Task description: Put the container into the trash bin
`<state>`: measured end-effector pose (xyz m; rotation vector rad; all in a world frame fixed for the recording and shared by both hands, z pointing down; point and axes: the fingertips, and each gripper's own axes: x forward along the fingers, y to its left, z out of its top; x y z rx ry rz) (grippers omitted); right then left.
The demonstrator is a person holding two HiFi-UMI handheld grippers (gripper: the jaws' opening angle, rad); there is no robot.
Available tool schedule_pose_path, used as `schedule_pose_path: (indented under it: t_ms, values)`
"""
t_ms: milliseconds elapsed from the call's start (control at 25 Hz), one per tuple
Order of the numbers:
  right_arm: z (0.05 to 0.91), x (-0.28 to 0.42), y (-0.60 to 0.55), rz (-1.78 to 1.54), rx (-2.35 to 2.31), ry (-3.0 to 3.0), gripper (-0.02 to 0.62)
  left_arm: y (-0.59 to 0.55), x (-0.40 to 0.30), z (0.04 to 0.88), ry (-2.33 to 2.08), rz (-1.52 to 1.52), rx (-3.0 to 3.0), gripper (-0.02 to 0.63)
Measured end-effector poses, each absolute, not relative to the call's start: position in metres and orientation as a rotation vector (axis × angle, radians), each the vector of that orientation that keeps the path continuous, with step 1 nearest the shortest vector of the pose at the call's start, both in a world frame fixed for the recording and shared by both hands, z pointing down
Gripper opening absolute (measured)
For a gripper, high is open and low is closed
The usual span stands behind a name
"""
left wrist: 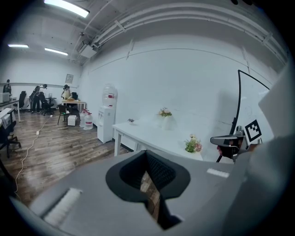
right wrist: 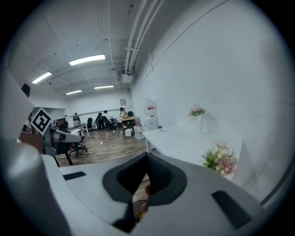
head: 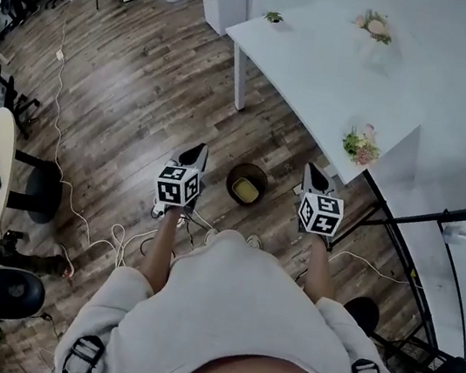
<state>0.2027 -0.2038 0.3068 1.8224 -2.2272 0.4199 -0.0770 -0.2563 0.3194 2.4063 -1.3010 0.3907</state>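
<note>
Presently both claws are clenched on nothing. The left gripper (head: 198, 151) and right gripper (head: 310, 171) point forward and slightly down, and each gripper view shows the ribbed dark pads meeting at the tip with only floor behind them.

On the floor just beyond and between the two stands the trash bin (head: 233, 172), round, dark brown and open-topped, with a plain rim. A pale yellowish item lies inside it, which I judge to be the container (head: 246, 191), so it appears to be already deposited. It is too small here to confirm its material. By its size it is probably light and thin-walled, likely to flex under a hard squeeze. A moderate grip across the rim or a side wall would suit it.

The floor (head: 145, 78) is wood-grain plank, matt, with loose cables trailing across it. Further off stands a white table (head: 324, 64), smooth-topped, carrying small flower arrangements (head: 361, 144).
</note>
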Motion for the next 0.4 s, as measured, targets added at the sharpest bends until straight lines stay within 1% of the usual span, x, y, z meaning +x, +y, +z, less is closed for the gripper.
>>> schedule_pose_path:
  t_ms: [400]
  values:
    - [0.309,0.192,-0.206,0.422,1.801,-2.217,0.014,-0.256,-0.082,0.326,-1.28,0.4,2.391,0.011]
